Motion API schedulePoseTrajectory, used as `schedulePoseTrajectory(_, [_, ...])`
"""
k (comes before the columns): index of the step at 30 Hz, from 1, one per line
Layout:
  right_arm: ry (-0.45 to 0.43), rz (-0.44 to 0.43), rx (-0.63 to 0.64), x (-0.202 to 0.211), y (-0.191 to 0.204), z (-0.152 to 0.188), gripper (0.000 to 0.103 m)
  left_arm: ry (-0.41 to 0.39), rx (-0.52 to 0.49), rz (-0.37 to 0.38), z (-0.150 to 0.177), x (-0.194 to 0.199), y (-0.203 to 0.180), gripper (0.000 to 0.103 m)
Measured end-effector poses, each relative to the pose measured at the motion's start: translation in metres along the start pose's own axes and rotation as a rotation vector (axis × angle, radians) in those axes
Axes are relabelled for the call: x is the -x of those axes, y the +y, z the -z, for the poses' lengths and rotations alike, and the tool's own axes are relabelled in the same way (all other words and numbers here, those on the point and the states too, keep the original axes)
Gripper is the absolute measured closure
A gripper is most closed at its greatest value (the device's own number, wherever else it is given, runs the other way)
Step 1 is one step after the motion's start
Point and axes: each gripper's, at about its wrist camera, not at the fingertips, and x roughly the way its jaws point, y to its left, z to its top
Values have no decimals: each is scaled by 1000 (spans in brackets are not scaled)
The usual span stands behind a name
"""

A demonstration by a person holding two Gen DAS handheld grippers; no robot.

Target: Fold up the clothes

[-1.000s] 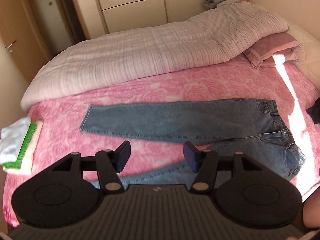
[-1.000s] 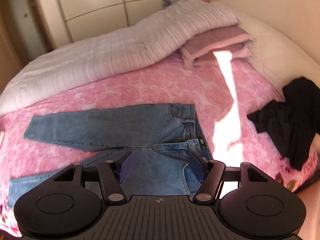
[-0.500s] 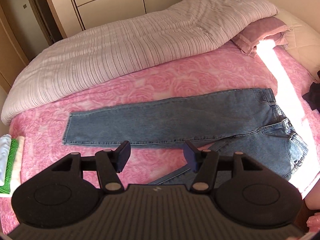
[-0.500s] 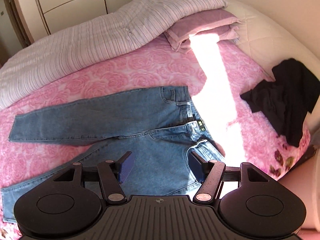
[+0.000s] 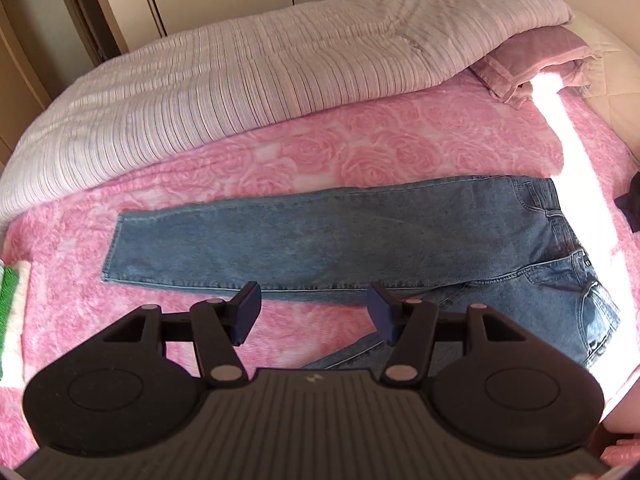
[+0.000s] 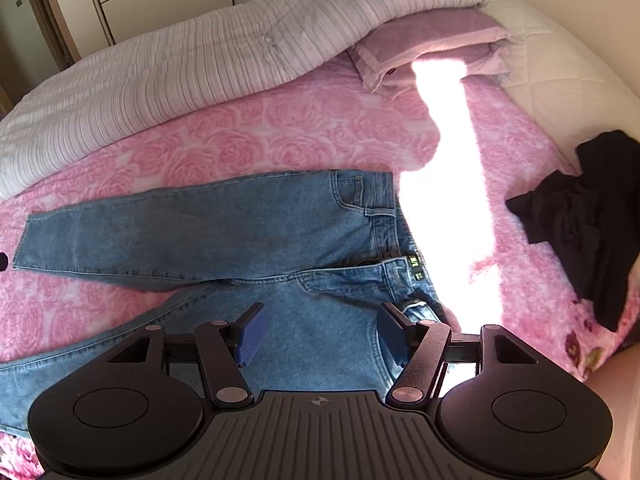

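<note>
A pair of blue jeans (image 5: 340, 240) lies flat on the pink rose-patterned bedspread (image 5: 320, 160), waistband to the right, legs splayed to the left. In the left wrist view my left gripper (image 5: 314, 312) hovers open above the gap between the two legs, nothing between its blue pads. In the right wrist view the jeans (image 6: 240, 232) fill the middle. My right gripper (image 6: 320, 332) stands open over the seat of the near leg, close to the waistband, with nothing held.
A striped quilt (image 5: 260, 68) is heaped along the far side of the bed, a mauve pillow (image 6: 432, 36) beside it. A black garment (image 6: 592, 224) lies at the right edge. Folded white and green cloth (image 5: 10, 304) sits at the left. A bright sun strip (image 6: 452, 200) crosses the bedspread.
Both grippers have dropped lower and nearer the jeans. The left view has slid right along the legs; the right view now sits closer over the seat. Both jaws stay open.
</note>
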Motion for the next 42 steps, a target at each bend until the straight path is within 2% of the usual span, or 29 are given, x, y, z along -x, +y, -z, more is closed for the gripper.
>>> schedulePoseTrajectory(5, [21, -30, 38, -48, -32, -25, 39, 27, 15, 11, -2, -41, -8, 48])
schedulePoseTrajectory(10, [45, -45, 166, -112, -52, -49, 39, 57, -1, 26, -4, -99, -12, 48])
schedulePoseTrajectory(14, [54, -85, 254, -169, -64, -71, 39, 50, -100, 42, -15, -154, -16, 49])
schedulePoseTrajectory(19, [55, -132, 349, -237, -75, -104, 39, 19, -241, 102, -35, -219, -19, 49])
schedulePoseTrajectory(24, [38, -148, 451, -290, -75, -132, 39, 4, -367, 167, -56, -279, -20, 49])
schedulePoseTrajectory(27, [41, -158, 501, -319, -75, -146, 39, -8, -404, 196, -70, -309, -14, 50])
schedulePoseTrajectory(32, [68, -214, 534, -354, -78, -172, 39, -16, -485, 228, -88, -345, 8, 61])
schedulePoseTrajectory(36, [113, -279, 530, -370, -79, -186, 39, -11, -567, 258, -99, -365, 25, 61])
schedulePoseTrajectory(39, [141, -284, 529, -379, -78, -188, 39, 30, -603, 293, -105, -380, 35, 55])
schedulePoseTrajectory(42, [154, -276, 486, -385, -77, -184, 40, 63, -591, 340, -106, -390, 41, 55])
